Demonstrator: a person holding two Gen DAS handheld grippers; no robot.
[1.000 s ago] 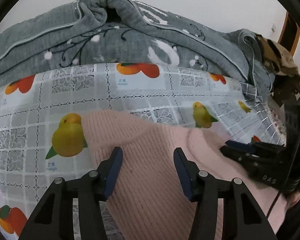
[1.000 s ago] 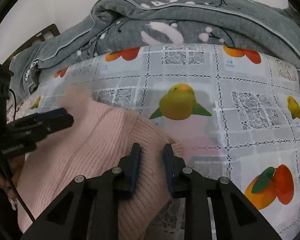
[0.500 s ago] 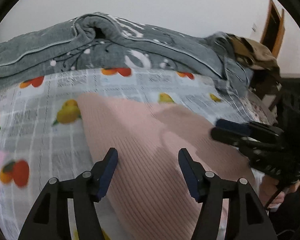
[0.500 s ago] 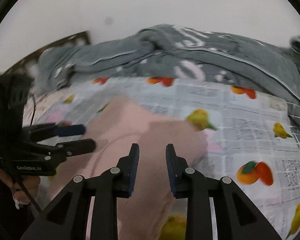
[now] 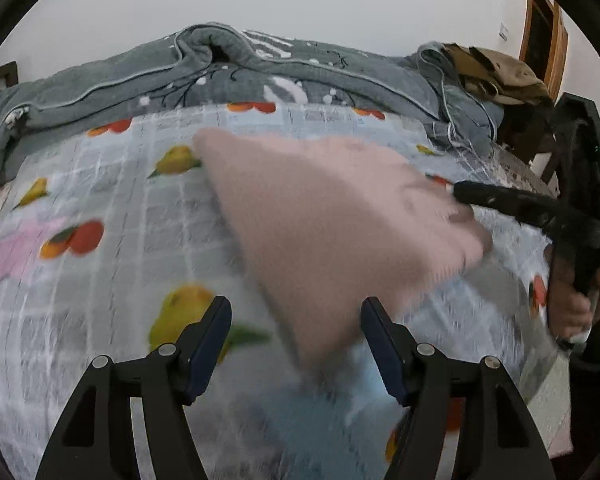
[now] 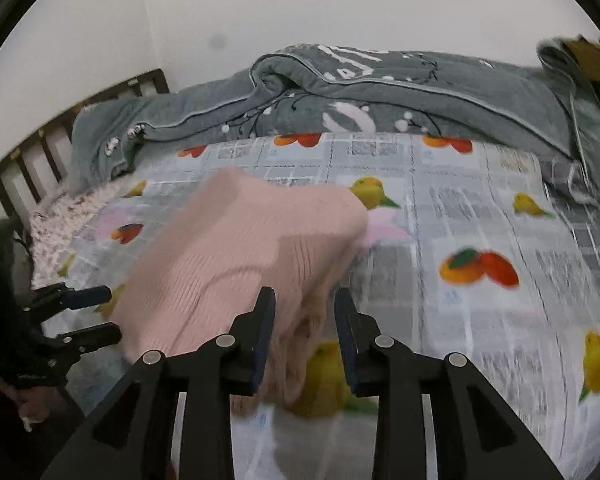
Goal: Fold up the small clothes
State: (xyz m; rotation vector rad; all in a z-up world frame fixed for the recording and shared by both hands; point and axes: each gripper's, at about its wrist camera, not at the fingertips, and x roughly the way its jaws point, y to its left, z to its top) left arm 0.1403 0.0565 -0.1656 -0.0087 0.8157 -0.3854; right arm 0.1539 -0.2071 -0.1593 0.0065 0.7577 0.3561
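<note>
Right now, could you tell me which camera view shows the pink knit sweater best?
The right wrist view: the pink knit sweater shows its ribbing and folded layers there, lying on the fruit-print sheet. The left wrist view shows it too, but only as a blurred, motion-smeared shape.

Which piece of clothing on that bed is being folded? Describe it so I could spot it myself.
Start at the rumpled grey quilt along the wall side of the bed, then come forward onto the fruit-printed cloth. The pink ribbed knit lies in the middle of that cloth, in front of both open tongs. It is the only plain, single-coloured item there, with no fruit or flower print.
</note>
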